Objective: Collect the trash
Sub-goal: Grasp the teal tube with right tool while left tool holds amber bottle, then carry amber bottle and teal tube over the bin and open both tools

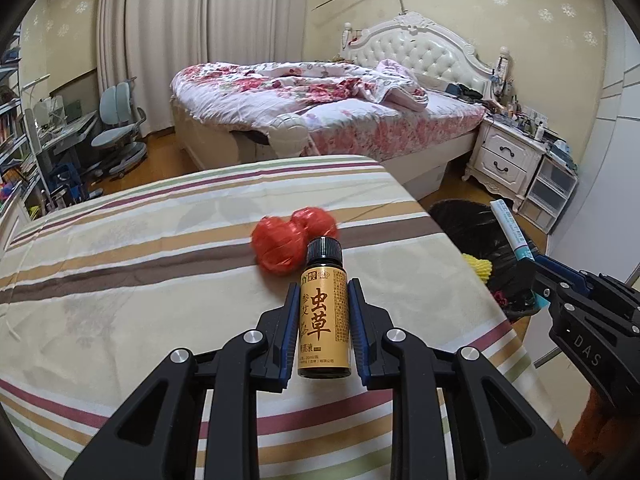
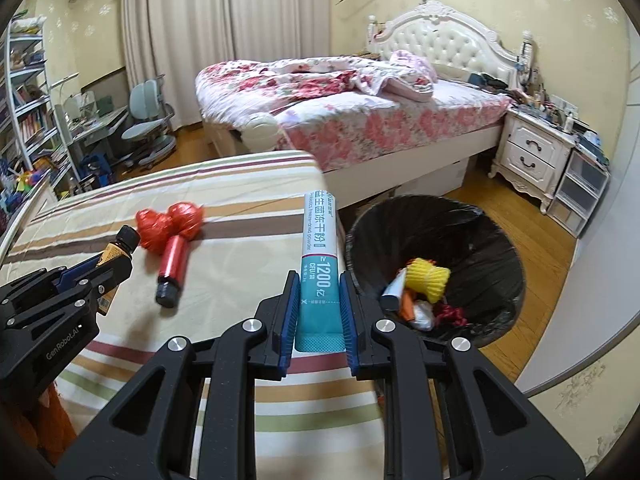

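Observation:
My left gripper [image 1: 323,286] is shut on a small brown bottle [image 1: 323,316] with an orange label and black cap, held above the striped table [image 1: 140,272]. It also shows in the right wrist view [image 2: 116,248]. My right gripper [image 2: 319,278] is shut on a teal and white sachet [image 2: 320,256], held at the table's right edge next to the black bin [image 2: 472,236]. The sachet also shows in the left wrist view [image 1: 514,232]. Crumpled red wrappers [image 2: 170,220] and a red bottle [image 2: 170,270] lie on the table.
The bin holds a yellow foam net [image 2: 428,278] and other scraps. Behind the table stands a bed [image 2: 360,108] with floral bedding. A white nightstand [image 2: 532,152] is at the right, a desk and chair [image 2: 148,128] at the left.

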A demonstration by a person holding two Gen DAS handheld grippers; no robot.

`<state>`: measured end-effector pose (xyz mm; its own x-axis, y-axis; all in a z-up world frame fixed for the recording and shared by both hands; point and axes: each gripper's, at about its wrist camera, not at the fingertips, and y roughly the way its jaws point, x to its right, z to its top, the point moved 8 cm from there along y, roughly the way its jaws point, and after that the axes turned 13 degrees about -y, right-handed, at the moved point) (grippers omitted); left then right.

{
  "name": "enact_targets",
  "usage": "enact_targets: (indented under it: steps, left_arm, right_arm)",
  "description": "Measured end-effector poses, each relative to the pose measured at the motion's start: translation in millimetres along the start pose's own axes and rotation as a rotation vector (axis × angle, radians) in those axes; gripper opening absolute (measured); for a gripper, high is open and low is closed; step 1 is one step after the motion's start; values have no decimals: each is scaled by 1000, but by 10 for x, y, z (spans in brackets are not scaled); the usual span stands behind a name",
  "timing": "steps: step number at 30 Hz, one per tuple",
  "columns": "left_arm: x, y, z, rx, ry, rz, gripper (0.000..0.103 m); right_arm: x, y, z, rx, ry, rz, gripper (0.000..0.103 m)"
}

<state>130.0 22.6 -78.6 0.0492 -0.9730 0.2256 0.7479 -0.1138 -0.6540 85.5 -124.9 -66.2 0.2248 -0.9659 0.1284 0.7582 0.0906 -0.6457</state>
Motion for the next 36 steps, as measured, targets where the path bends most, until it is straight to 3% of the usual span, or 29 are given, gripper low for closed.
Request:
enact_targets:
  steps: [12, 24, 36]
  left_arm:
    - [873, 261, 229, 29, 90, -101, 25]
    - [1422, 655, 306, 18, 153, -106, 25]
    - [1673, 967, 252, -8, 195, -85, 25]
  right_arm:
    - [674, 116, 65, 28, 59, -95, 20]
    - [1208, 319, 50, 38, 113, -152, 20]
    - [1413, 566, -55, 10, 139, -168, 20]
